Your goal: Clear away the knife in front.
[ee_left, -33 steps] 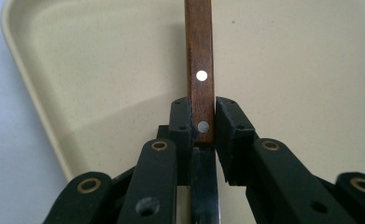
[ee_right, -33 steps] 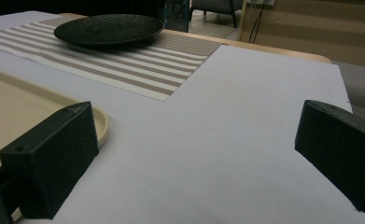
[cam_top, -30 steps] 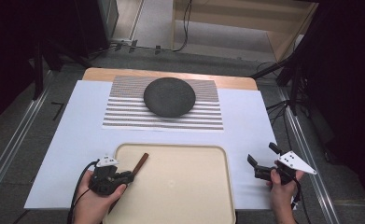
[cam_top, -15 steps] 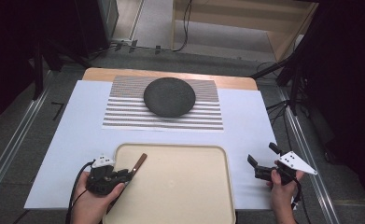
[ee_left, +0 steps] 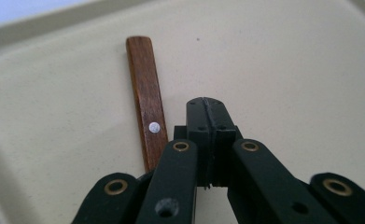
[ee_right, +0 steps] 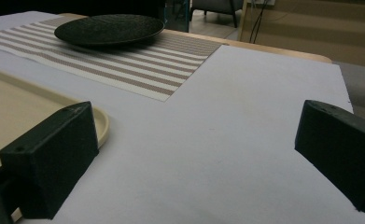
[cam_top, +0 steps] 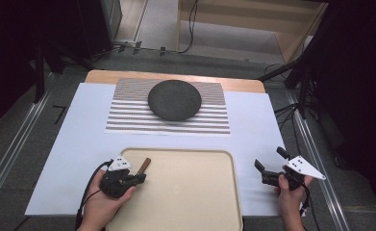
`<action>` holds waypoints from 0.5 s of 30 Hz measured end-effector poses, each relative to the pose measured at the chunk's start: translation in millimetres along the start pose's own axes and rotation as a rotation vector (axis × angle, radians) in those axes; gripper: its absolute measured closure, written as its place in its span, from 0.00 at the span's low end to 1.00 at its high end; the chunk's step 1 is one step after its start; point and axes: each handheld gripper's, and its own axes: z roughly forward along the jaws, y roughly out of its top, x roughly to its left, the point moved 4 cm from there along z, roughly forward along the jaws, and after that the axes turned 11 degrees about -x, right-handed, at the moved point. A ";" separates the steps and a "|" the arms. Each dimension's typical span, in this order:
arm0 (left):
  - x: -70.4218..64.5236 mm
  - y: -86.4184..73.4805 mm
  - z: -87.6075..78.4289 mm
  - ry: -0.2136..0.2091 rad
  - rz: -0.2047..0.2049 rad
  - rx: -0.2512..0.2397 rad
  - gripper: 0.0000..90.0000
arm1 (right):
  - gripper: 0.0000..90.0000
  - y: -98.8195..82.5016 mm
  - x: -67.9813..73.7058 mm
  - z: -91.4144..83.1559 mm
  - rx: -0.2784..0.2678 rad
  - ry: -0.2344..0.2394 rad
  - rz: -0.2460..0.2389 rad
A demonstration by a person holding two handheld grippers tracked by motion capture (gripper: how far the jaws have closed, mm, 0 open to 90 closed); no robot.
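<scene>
Looking along the left gripper (ee_left: 208,116), we find its jaws pressed together on nothing after just closing, the wooden handle (ee_left: 146,100) lying just left of them, upper left on the beige tray (ee_left: 287,56). We judge it light, stiff and smooth, best pinched across its narrow width. The left hand (cam_top: 101,204) sits low at lower left; the right gripper (cam_top: 268,169) hangs spread at lower right.
</scene>
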 end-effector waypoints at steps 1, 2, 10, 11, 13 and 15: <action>1.1 -1.2 0.7 0.009 0.004 0.005 1.00 | 0.00 0.0 0.1 -0.2 -0.001 0.001 0.003; 2.8 -2.3 0.8 0.006 0.001 0.011 1.00 | 0.00 0.0 -0.1 -0.3 -0.002 0.002 0.004; 20.7 -7.9 -8.6 0.002 -0.046 0.011 1.00 | 0.00 0.0 0.1 0.0 0.000 0.001 0.003; 22.4 -8.0 -10.1 0.010 -0.048 0.010 1.00 | 0.00 0.0 0.1 0.0 0.000 0.001 0.002; 25.5 -8.5 -12.3 0.012 -0.053 0.008 1.00 | 0.00 0.0 0.2 0.0 0.001 0.001 0.003; 28.5 -9.1 -14.5 0.022 -0.056 0.008 1.00 | 0.00 -0.1 0.4 0.1 0.004 0.001 0.003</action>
